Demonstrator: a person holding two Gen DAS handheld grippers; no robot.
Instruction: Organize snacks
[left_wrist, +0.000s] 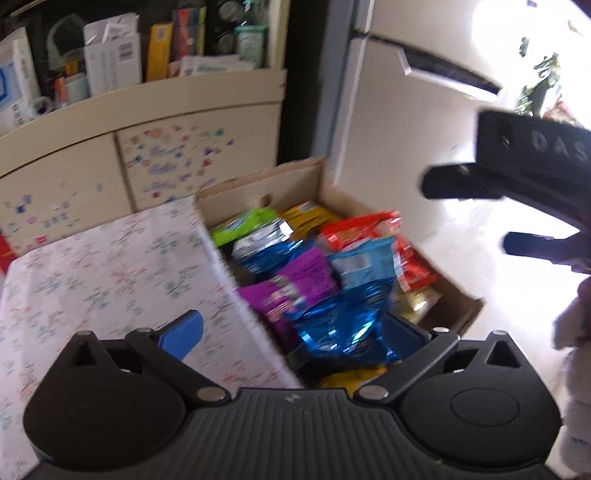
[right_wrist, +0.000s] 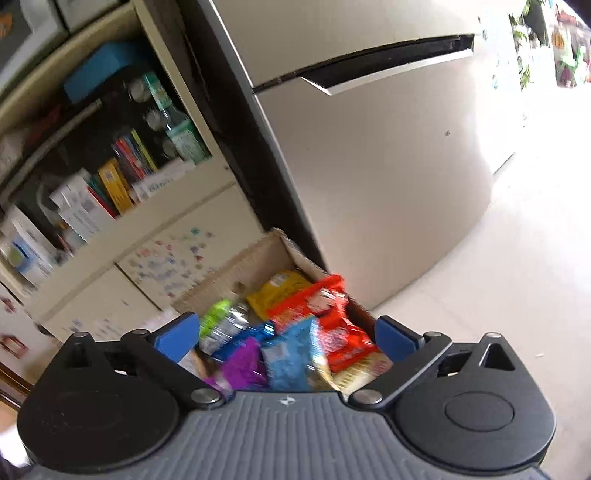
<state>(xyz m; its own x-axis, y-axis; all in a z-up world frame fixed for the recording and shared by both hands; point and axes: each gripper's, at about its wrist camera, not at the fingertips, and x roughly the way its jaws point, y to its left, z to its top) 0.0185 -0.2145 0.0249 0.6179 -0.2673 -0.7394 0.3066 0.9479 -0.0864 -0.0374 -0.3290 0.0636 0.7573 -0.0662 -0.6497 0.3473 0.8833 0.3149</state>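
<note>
An open brown cardboard box on the floor is filled with colourful foil snack packets; their labels are blurred. "DAS" is read on the right gripper. Both it and the left gripper are held wide apart, empty.

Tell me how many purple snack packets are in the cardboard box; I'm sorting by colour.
2: one purple packet mid-box, another purple packet nearer the tablecloth edge. More may lie hidden underneath.

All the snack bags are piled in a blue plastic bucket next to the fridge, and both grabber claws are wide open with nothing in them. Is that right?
Not quite. The snack bags sit in a brown cardboard box, not a blue plastic bucket; the left wrist view shows it. The rest holds: it stands next to the fridge, and the left gripper and right gripper are wide open and empty.
</note>
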